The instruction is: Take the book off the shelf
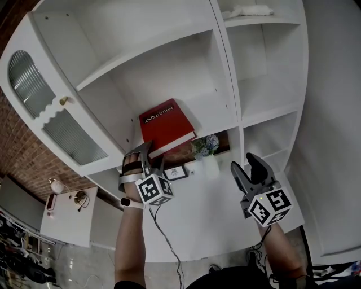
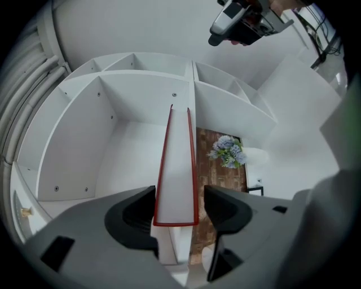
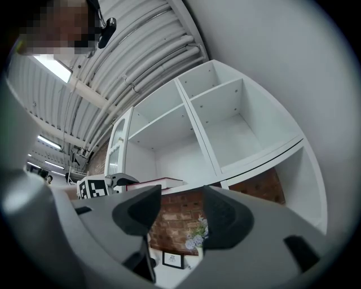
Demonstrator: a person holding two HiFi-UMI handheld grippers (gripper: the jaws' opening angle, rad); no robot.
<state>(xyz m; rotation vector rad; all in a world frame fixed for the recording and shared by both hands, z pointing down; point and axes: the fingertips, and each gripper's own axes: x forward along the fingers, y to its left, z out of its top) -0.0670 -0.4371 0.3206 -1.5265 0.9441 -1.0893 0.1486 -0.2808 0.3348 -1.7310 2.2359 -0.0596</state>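
A red book [image 1: 166,125] with white lettering lies flat on a white shelf [image 1: 220,115], its near corner sticking out over the shelf's edge. My left gripper [image 1: 149,155] is at that corner. In the left gripper view the book's white page edge [image 2: 177,180] stands between the jaws; the left jaw looks to touch it and a thin gap shows at the right jaw. My right gripper [image 1: 248,166] hangs open and empty to the right, below the shelf. Its own view shows the book [image 3: 155,182] and the left gripper [image 3: 113,180] beyond its open jaws.
The shelf unit has several bare compartments. A cabinet door [image 1: 56,113] with ribbed glass and a brass knob [image 1: 64,100] stands open at the left. Below the book are a vase of blue flowers [image 1: 206,145] and a small picture frame [image 1: 176,172]. A white cloth [image 1: 248,10] lies up top.
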